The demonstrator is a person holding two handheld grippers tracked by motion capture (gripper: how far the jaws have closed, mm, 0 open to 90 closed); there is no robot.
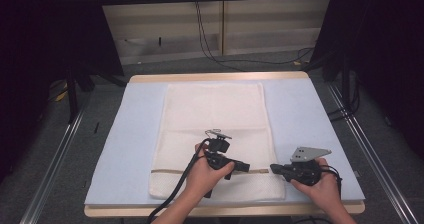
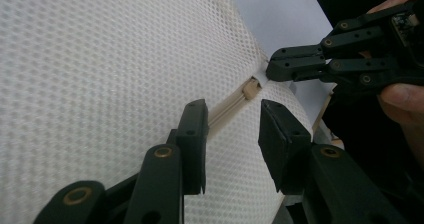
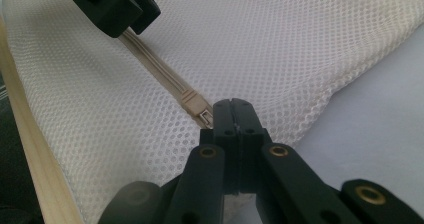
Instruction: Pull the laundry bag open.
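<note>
The left gripper has its two black jaws apart, one on each side of a beige zipper that runs across a white mesh bag. The beige slider sits just past them. The right gripper — held by a hand — has its jaws together at the zipper's end, near the bag's edge.

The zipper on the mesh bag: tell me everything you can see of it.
The zipper is a beige ribbed strip across the white mesh bag near its front edge, closed as far as shown. Its beige slider sits at the right end. The right gripper is shut at the pull; the left gripper straddles it, open.
</note>
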